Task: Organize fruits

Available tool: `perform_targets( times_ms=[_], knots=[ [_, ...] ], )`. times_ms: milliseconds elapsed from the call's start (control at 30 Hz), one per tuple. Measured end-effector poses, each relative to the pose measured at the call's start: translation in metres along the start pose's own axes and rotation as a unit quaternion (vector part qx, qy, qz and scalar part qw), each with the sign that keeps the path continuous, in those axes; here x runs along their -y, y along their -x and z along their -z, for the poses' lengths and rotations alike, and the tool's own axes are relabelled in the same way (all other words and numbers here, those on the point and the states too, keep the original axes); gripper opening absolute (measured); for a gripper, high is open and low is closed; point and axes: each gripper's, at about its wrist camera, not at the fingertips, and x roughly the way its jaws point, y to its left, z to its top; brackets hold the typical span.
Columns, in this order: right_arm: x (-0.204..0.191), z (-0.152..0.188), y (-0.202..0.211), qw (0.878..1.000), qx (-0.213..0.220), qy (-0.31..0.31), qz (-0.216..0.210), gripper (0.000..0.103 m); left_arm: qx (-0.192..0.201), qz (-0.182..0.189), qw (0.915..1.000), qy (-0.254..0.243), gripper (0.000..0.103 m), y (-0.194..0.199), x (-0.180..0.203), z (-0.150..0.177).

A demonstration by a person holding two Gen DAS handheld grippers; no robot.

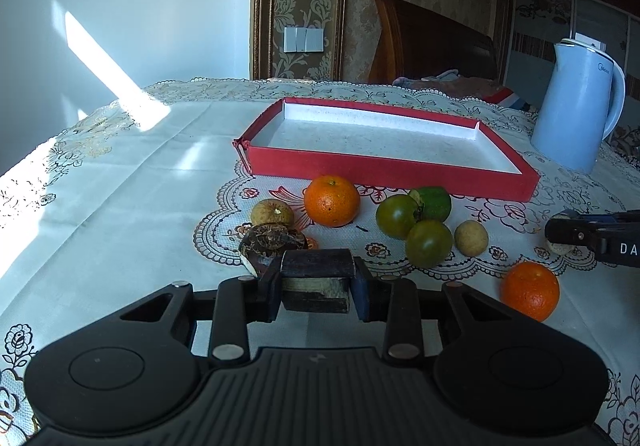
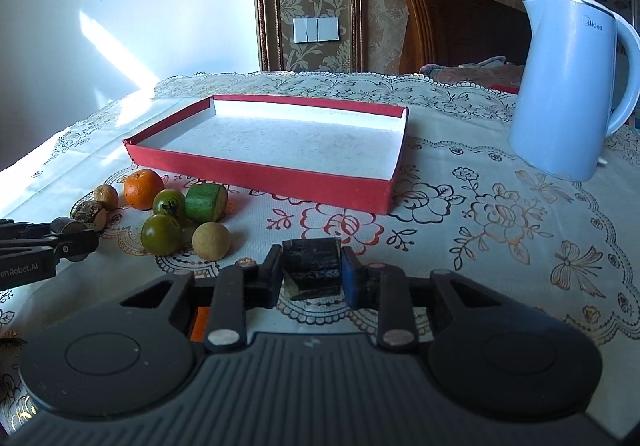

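Both tongs are busy: the left gripper (image 1: 316, 282) is pinching a dark cut chunk (image 1: 316, 276), and the right gripper (image 2: 312, 272) is clamped on another dark chunk (image 2: 313, 266). The remaining fruit sits just beyond them, near the empty red tray (image 1: 384, 169).

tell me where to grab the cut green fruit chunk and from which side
Grip the green chunk across its curved skin, coming from above. It lies on its side with the cut face toward the red tray, and a green tomato touches its left.
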Motion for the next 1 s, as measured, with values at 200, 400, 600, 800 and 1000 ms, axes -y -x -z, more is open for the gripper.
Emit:
perform_targets(
  times_ms=[200,400,600,800,1000],
  knots=[
    [-0.003,-0.013,0.0,1.0,0.019,0.003,-0.002,0.028,0.015,-0.001,0.9997,-0.021,0.034,0.001,0.008,-0.017],
    [0.002,-0.039,-0.014,0.999,0.045,-0.017,0.007,0.028,0.036,0.005,0.9983,-0.046,0.034,-0.005,0.024,-0.041],
    [0.004,-0.062,-0.05,0.998,0.042,-0.034,0.022,0.028,0.03,0.009,0.9989,-0.036,0.034,-0.038,0.032,-0.072],
    [0.009,-0.076,-0.099,0.998,0.014,-0.051,0.044,0.028,0.022,-0.008,0.9993,-0.027,0.034,-0.086,0.032,-0.097],
    [0.014,-0.086,-0.133,0.996,0.001,-0.06,0.062,0.028,0.005,-0.016,0.9996,-0.023,0.034,-0.127,0.032,-0.112]
  ],
)
